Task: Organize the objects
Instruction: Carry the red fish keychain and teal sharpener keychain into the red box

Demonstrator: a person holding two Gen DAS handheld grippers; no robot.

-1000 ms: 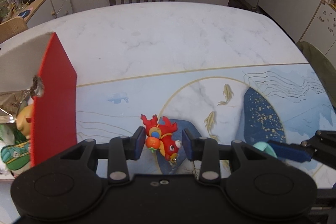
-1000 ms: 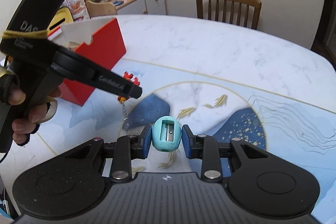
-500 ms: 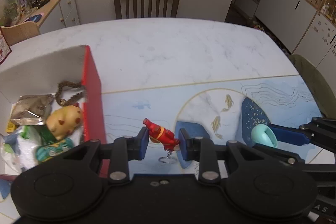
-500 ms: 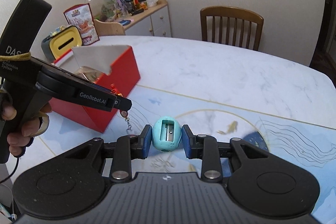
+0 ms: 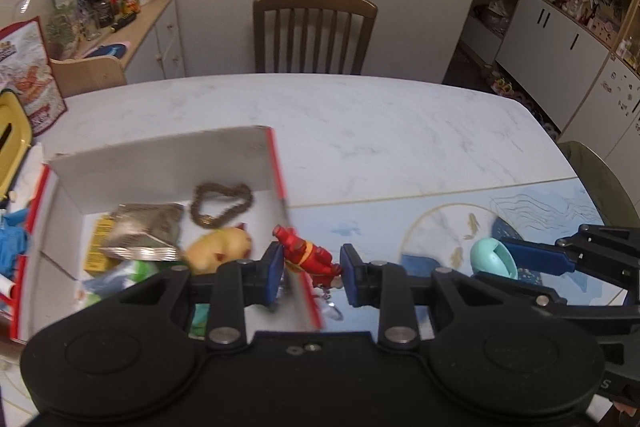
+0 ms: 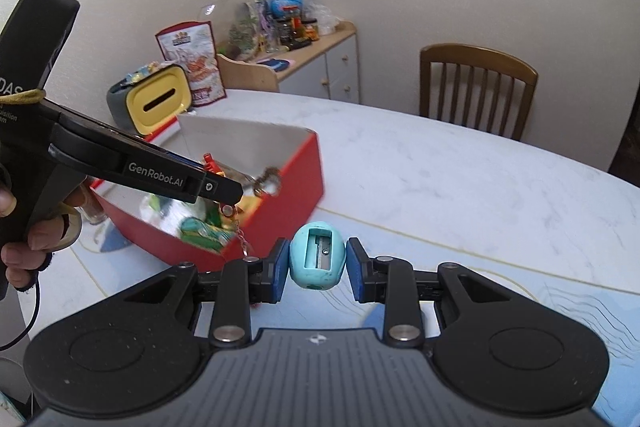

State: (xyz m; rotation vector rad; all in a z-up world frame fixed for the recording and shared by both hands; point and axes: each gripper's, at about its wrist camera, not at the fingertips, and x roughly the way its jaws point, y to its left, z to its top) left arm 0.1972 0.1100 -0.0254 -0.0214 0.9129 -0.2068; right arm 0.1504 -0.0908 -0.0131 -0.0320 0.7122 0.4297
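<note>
My left gripper (image 5: 308, 269) is shut on a small red toy keychain (image 5: 306, 255), held in the air right over the near right wall of the red box (image 5: 280, 183). Its chain (image 6: 243, 233) dangles below the fingers. In the right wrist view the left gripper (image 6: 218, 187) hangs over the same red box (image 6: 292, 175). My right gripper (image 6: 318, 261) is shut on a teal egg-shaped pencil sharpener (image 6: 318, 255), above the mat to the right of the box. The sharpener (image 5: 492, 259) also shows at the right of the left wrist view.
The box holds a bead bracelet (image 5: 220, 203), a yellow plush toy (image 5: 218, 247) and foil packets (image 5: 140, 231). A blue patterned mat (image 5: 440, 219) covers the near part of the white marble table (image 5: 360, 123). A wooden chair (image 5: 314, 31) stands behind. A yellow-lidded container (image 6: 154, 101) sits beyond the box.
Both grippers have risen and shifted left. The red toy went from beside the box to over its right wall, and the sharpener has come closer to the box.
</note>
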